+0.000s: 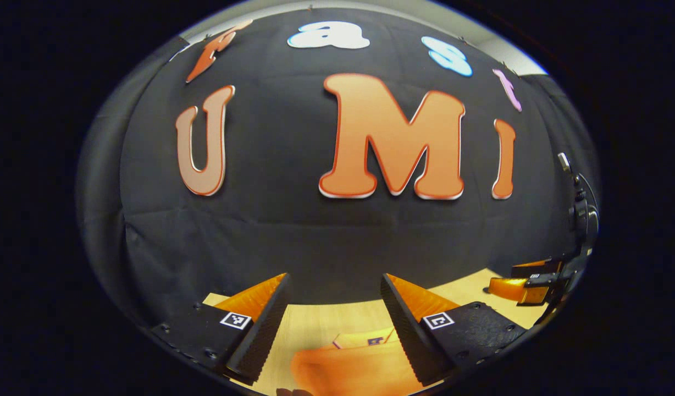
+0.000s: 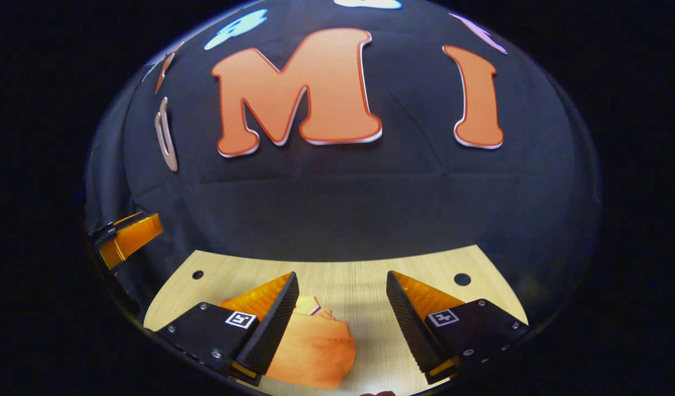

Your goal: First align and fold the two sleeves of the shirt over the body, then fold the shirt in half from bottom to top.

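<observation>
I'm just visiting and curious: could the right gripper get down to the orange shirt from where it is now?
Probably yes. The right gripper is open, holds nothing, and hangs above the table. The shirt lies on the wood just below, near its left finger, with nothing visible between them.

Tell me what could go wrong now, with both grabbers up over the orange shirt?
1. Both jaws stand wide open and hold nothing. The left gripper hovers over the orange shirt, so a drop straight down may pinch body cloth instead of a sleeve.
2. The right gripper has the shirt mostly under its left finger; it could close on bare wooden table.
3. The cloth looks bunched, so the sleeves may fold unevenly.
</observation>
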Demonstrator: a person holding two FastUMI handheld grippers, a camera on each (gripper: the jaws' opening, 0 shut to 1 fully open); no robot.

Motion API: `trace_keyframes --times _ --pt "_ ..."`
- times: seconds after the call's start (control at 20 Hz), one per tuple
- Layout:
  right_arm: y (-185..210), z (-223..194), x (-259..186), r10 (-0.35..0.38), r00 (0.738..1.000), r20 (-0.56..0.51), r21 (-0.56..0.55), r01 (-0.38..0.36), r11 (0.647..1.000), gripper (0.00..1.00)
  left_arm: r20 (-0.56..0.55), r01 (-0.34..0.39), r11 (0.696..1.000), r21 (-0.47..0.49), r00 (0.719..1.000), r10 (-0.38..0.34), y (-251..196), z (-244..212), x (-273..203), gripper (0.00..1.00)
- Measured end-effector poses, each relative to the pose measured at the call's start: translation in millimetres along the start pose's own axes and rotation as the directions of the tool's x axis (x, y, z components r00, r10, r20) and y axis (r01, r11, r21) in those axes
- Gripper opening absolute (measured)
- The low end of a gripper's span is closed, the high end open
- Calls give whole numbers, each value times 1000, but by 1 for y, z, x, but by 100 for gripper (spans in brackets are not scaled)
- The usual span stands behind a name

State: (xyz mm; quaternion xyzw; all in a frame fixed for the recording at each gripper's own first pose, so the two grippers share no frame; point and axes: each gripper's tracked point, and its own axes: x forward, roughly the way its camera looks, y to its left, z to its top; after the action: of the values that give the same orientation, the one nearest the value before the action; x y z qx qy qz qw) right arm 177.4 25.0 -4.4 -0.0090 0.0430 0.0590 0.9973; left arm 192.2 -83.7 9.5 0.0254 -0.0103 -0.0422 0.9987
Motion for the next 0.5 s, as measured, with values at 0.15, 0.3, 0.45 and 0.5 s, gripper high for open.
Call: trace_keyframes --times 0.15,0.3,0.45,0.5 --pt "3 29 -47 46 995 86 -29 -44 999 97 34 -18 999 -31 999 19 -15 16 -34 98" --pt "4 39 -92 91 987 134 -60 -84 995 97 71 -64 995 -75 995 69 -16 33 -76 98" --pt "6 44 -128 140 976 167 -68 -130 989 97 95 -107 987 -116 988 118 -19 36 -116 98" --pt "5 46 -139 144 972 186 -77 -131 988 97 107 -118 985 -128 985 132 -20 37 -127 98"
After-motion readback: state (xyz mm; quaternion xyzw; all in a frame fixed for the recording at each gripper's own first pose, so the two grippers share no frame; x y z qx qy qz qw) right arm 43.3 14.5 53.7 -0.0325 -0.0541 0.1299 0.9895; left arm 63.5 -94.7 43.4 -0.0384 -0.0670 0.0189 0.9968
